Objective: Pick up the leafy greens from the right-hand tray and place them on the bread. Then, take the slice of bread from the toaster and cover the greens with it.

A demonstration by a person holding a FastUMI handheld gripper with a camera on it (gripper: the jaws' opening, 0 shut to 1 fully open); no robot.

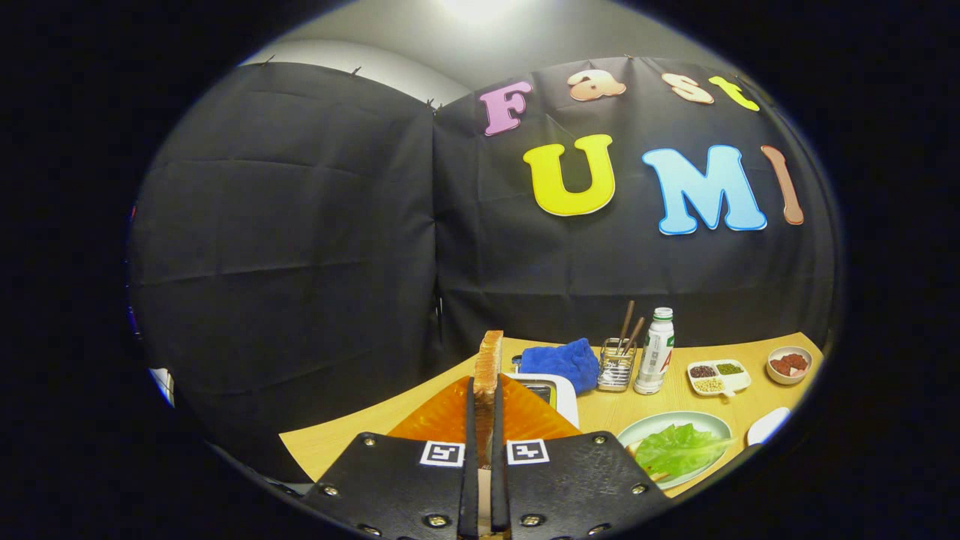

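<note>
Tool clamped on bread slice, above toaster

Golden-brown bread slice, green leafy greens, pale green plate, blue cloth, orange ribbed mat

On the wooden tabletop by the black cloth wall, a blue cloth lies beside a wire holder of chopsticks, then a white bottle, a divided dish of beans and a small bowl.
</note>
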